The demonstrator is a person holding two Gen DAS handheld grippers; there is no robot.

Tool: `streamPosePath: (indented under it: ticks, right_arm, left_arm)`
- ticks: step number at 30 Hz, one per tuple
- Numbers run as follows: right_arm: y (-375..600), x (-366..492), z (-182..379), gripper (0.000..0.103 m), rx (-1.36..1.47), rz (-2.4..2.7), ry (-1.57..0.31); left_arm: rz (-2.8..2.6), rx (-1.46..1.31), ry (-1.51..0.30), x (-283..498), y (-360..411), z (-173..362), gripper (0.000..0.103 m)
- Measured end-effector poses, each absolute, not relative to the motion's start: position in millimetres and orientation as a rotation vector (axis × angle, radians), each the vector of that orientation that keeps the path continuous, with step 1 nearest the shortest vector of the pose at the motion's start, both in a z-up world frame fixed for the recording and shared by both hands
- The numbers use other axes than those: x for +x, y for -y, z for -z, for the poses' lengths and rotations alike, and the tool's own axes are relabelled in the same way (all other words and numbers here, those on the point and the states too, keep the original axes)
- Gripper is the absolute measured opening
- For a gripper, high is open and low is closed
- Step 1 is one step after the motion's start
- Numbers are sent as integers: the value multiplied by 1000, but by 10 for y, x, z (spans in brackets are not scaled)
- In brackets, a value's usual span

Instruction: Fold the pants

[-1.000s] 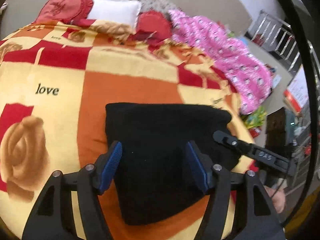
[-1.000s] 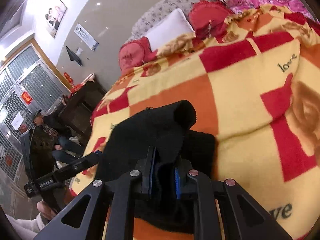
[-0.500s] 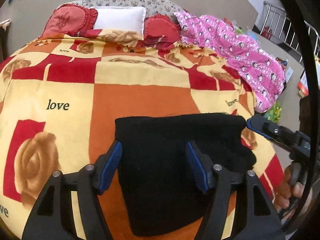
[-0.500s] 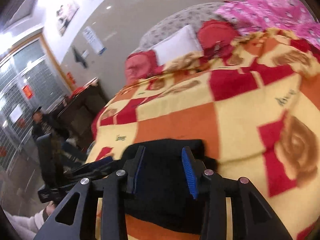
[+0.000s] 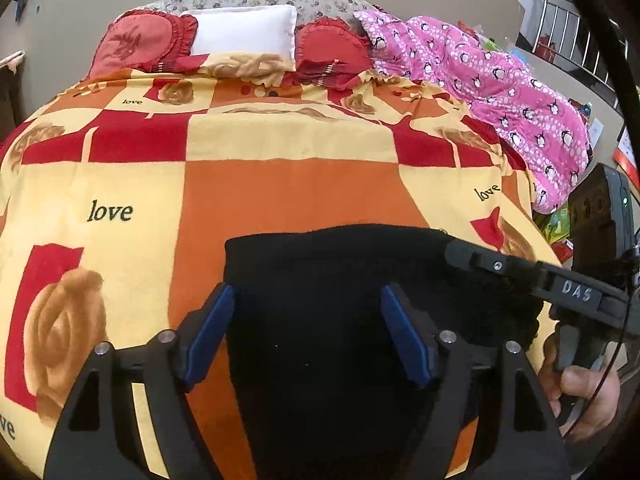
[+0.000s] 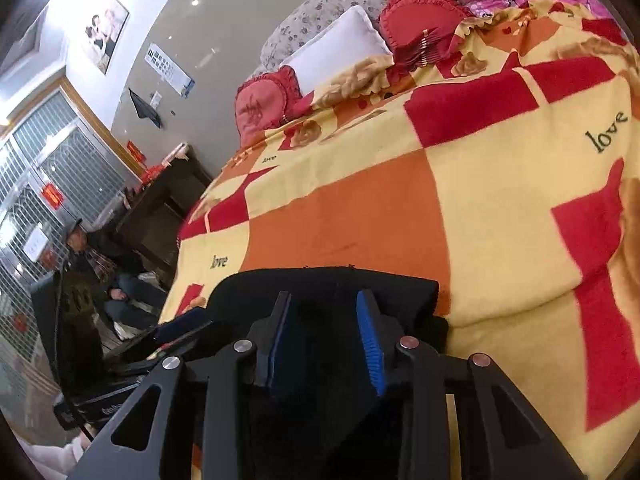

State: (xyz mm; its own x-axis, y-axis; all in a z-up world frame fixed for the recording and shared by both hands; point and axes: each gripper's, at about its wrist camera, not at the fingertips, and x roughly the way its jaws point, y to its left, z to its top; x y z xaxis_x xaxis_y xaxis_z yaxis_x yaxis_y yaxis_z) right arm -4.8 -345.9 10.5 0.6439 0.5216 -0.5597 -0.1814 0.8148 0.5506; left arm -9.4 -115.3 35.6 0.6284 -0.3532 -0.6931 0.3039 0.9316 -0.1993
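Note:
The black pants (image 5: 340,264) lie folded into a flat rectangle on the patterned blanket (image 5: 280,192) at the near edge of the bed. My left gripper (image 5: 306,296) hovers over the near part of the pants. Its jaws are opening wide, and the blue pads are clear of the cloth. My right gripper (image 6: 324,300) points over the same bundle (image 6: 400,288) from the right side. Its jaws are closing a little, but the pads (image 6: 370,332) stand apart with no cloth pinched between them. One finger (image 5: 500,266) of the right gripper reaches in over the pants' right edge, held by a hand (image 5: 584,400).
A white pillow (image 5: 244,34) and red cushions (image 5: 136,40) lie at the head of the bed. A pink penguin quilt (image 5: 500,84) runs along its right side. Left of the bed stand a dark cabinet (image 6: 160,208) and a seated person (image 6: 92,256).
My right gripper let go of the raised fold of the pants, which now lies flat, and its jaws stand apart. The left jaws have widened slightly and the left view has tilted up.

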Motion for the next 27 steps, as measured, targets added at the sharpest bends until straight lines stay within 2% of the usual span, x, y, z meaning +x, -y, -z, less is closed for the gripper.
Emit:
streamPosePath:
  ticks: [4,7,15,21,25,27]
  right_arm:
    - [3408,-172,-262,37,433,-409,-777]
    - [3326,-356,-387,51,381,-409,-772]
    - [3294,-775,-401,51,261,-331,-789]
    - [3322,-837,-95,52,270,-302,-835]
    - [3424,-816,-161,56,316,-328,-834]
    - [3560,-801,-251,65,383,-326,-785]
  left_arm:
    - [370,-76,-817,-98,1128,-358,76]
    - [366,-94,-828,-121,1087,-365,76]
    - [363,-84,-822,-240,1068,-397,76]
    - [361,-98,-847,-262,1071,-296,76]
    - [396,-143,-890,-278,963,-287,78]
    - [402,-191,-917,-275,834,-287,81]
